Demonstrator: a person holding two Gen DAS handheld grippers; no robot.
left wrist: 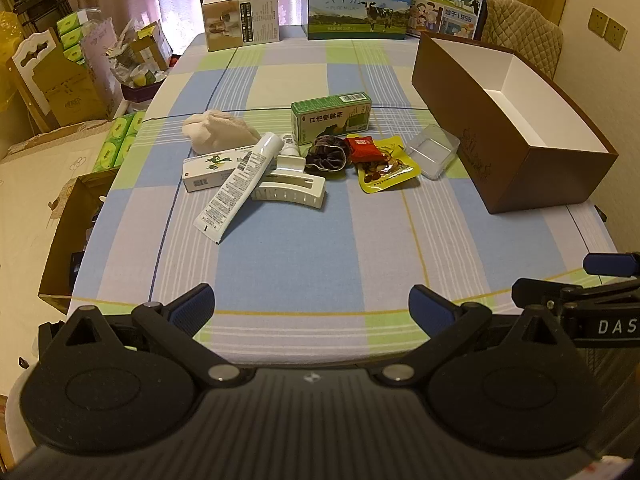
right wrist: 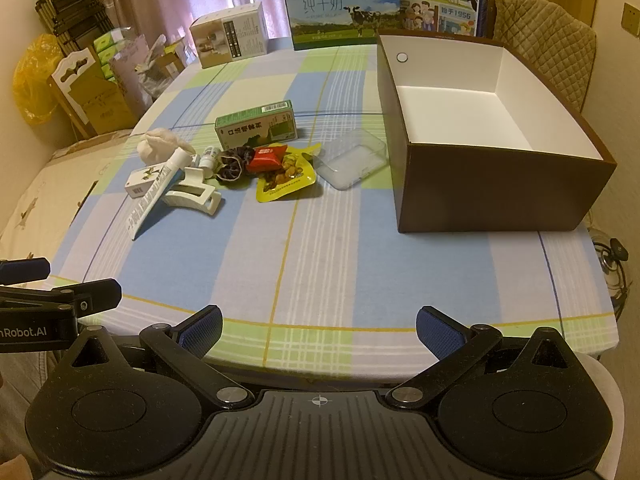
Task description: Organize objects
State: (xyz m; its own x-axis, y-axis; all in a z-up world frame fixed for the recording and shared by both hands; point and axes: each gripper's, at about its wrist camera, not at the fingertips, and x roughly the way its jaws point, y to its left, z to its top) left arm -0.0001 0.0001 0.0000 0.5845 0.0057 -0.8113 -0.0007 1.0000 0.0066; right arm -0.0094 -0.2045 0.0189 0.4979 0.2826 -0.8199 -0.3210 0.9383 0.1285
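Both grippers, left gripper (left wrist: 311,306) and right gripper (right wrist: 319,326), are hanging spread and empty; one brown box (right wrist: 500,184) is sitting by one hair claw (left wrist: 290,190) and one tube (left wrist: 240,184).

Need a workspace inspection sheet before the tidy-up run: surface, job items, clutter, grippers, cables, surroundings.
Surface: table under a checked cloth, near half bare.
Job's things: open brown box, nothing seen inside. Left of it, a loose pile: clear plastic tray, yellow snack packet, red packet, dark scrunchie, green carton, hair claw clip, white tube lying across a small white box, cloth bundle.
Clutter: milk cartons and a beige box on the far edge.
Grippers: left gripper and right gripper open, holding nothing.
Cables: a cord off the right edge.
Surroundings: curtains, padded chair, cardboard boxes on the floor.
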